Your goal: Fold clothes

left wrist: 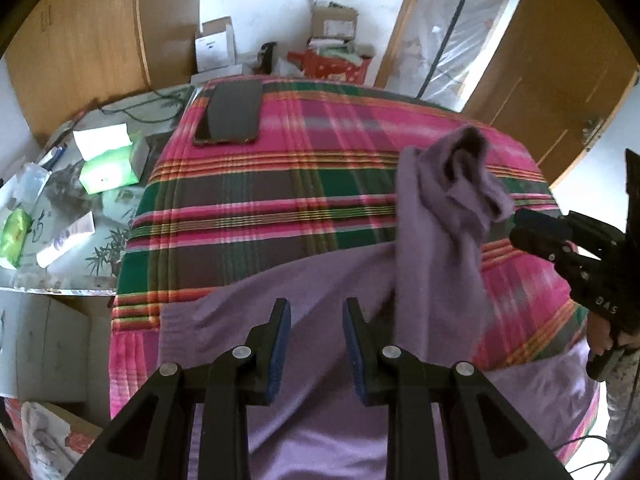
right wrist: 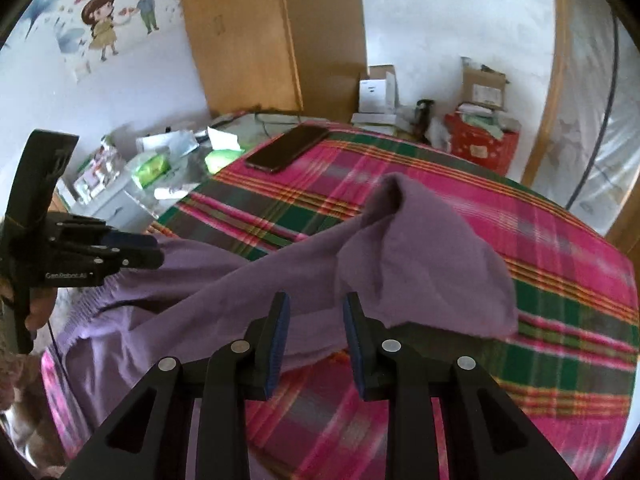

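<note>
A purple garment (left wrist: 320, 288) lies on the plaid blanket (left wrist: 256, 196) near its front edge. One long part of the garment (left wrist: 444, 216) stands bunched up on the right, its end crumpled. My left gripper (left wrist: 318, 320) hovers open over the flat purple cloth, nothing between its pads. In the right wrist view the garment (right wrist: 404, 248) runs from a gathered waistband (right wrist: 96, 296) on the left to a heaped fold. My right gripper (right wrist: 316, 312) is open just in front of that fold. The left gripper (right wrist: 138, 250) sits by the waistband. The right gripper (left wrist: 532, 232) shows at the right edge.
A dark phone (left wrist: 228, 112) lies on the blanket's far left corner. A glass-topped side table (left wrist: 64, 216) left of the bed holds tissue packs and boxes. A red bag (left wrist: 332, 66) and cardboard boxes stand behind. Wooden wardrobe doors (left wrist: 552, 80) rise at the right.
</note>
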Motion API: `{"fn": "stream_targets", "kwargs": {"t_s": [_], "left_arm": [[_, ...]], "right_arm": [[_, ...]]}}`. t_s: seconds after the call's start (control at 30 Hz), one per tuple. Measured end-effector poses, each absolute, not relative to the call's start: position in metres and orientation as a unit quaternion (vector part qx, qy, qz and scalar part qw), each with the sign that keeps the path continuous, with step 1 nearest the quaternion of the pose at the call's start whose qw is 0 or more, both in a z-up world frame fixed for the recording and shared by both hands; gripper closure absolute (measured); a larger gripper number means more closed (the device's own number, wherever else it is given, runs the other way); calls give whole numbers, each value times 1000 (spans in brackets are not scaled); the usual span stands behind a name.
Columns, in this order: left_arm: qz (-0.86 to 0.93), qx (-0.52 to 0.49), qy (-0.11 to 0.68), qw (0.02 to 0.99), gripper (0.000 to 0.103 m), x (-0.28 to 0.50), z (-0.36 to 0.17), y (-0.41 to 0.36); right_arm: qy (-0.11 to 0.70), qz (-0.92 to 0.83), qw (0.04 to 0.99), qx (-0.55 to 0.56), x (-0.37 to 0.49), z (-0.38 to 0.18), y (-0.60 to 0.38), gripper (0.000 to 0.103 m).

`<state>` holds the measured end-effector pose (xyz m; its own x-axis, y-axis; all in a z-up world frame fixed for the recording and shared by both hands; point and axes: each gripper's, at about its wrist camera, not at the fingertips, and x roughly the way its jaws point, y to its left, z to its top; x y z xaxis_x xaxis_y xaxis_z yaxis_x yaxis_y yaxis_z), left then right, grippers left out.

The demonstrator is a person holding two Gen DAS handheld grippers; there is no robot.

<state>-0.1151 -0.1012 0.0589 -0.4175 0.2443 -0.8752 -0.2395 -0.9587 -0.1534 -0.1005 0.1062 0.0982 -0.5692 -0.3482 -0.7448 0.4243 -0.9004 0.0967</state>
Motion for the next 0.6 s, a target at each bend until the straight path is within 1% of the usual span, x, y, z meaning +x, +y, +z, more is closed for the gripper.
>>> {"fn": "stream_targets", "kwargs": {"t_s": [0.1, 0.17, 0.3, 0.33, 0.5, 0.6], "left_arm": [[840, -524, 2, 139, 76, -125, 50, -102], [838, -528, 3, 137, 76, -133, 43, -102], [833, -536, 15, 137, 76, -139, 31, -96], [832, -537, 18, 137, 76, -141, 28, -95], [829, -541, 27, 136, 76, -147, 18, -89], [832, -538, 22, 133, 76, -148, 17, -89]], "right_arm": [[40, -898, 190, 395, -119, 100, 109, 75], [34, -905, 175, 386, -131, 103, 115, 72], [49, -903, 172, 391, -142, 92, 106, 58], [53, -901, 173, 394, -144, 88, 103, 56], [78, -895, 173, 405, -154, 71, 88, 56], [101, -895, 151, 408, -158, 61, 82, 56]]}}
